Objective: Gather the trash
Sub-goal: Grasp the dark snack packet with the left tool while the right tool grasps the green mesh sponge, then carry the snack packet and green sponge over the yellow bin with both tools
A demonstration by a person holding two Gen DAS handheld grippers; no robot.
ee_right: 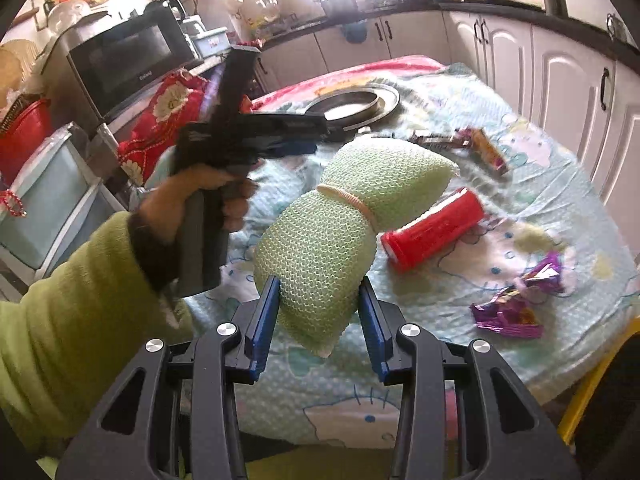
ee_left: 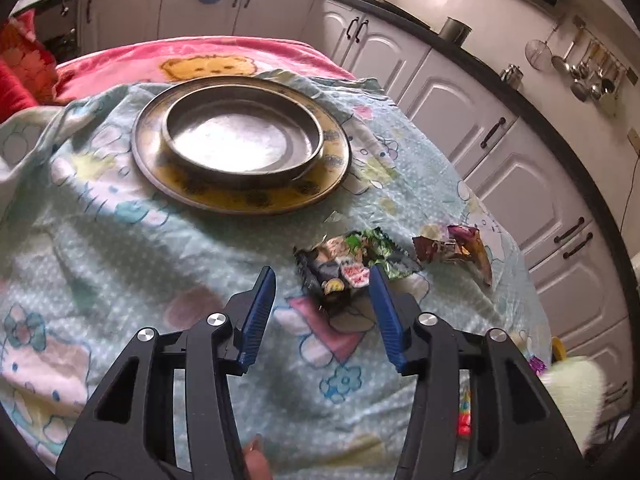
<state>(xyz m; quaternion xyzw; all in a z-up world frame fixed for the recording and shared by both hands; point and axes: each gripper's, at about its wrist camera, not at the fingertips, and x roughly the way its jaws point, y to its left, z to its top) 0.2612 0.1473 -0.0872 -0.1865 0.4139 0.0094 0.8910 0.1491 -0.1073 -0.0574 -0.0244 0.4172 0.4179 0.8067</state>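
A crumpled dark and green snack wrapper [ee_left: 344, 264] lies on the flowered cloth [ee_left: 120, 240], just ahead of my left gripper [ee_left: 322, 270]. That gripper is open, its blue pads apart on either side of the wrapper's near end, nothing pinched. A second, brown and purple wrapper [ee_left: 452, 246] lies to the right. My right gripper [ee_right: 319, 280] is shut on a pale green mesh roll [ee_right: 320, 248] bound by a rubber band, held above the cloth. Purple foil wrappers [ee_right: 508, 314] and an orange and purple wrapper [ee_right: 486, 152] lie on the cloth.
A metal bowl on a round plate [ee_left: 320, 184] stands at the table's far middle. A red cylinder [ee_right: 432, 228] lies on its side beside the mesh roll. A hand [ee_right: 192, 196] in a green sleeve grips the other tool. White cabinets [ee_left: 500, 168] run along the right.
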